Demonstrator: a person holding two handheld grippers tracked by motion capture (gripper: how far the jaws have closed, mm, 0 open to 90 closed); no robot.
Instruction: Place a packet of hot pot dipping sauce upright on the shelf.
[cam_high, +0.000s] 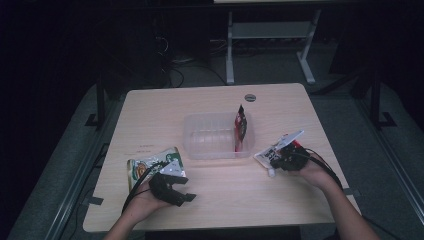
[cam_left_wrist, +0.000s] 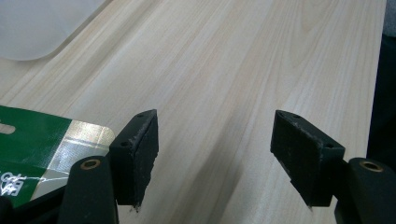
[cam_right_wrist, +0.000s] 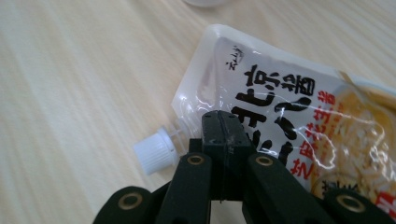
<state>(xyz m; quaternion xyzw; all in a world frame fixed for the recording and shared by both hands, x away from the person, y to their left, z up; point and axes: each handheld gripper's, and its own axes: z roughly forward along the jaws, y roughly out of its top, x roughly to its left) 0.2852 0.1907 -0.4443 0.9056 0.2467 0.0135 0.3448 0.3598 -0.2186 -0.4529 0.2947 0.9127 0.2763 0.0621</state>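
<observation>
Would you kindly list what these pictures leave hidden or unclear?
- White spouted pouch with black lettering: the right gripper, shut on it, covers part of the print in its own view; the right edge cuts the pouch off.
- Green snack packet: cropped by the left edge of the left gripper view, behind the open left gripper.
- Red sachet in the clear plastic tub: too small and dim in the high view to read.
</observation>
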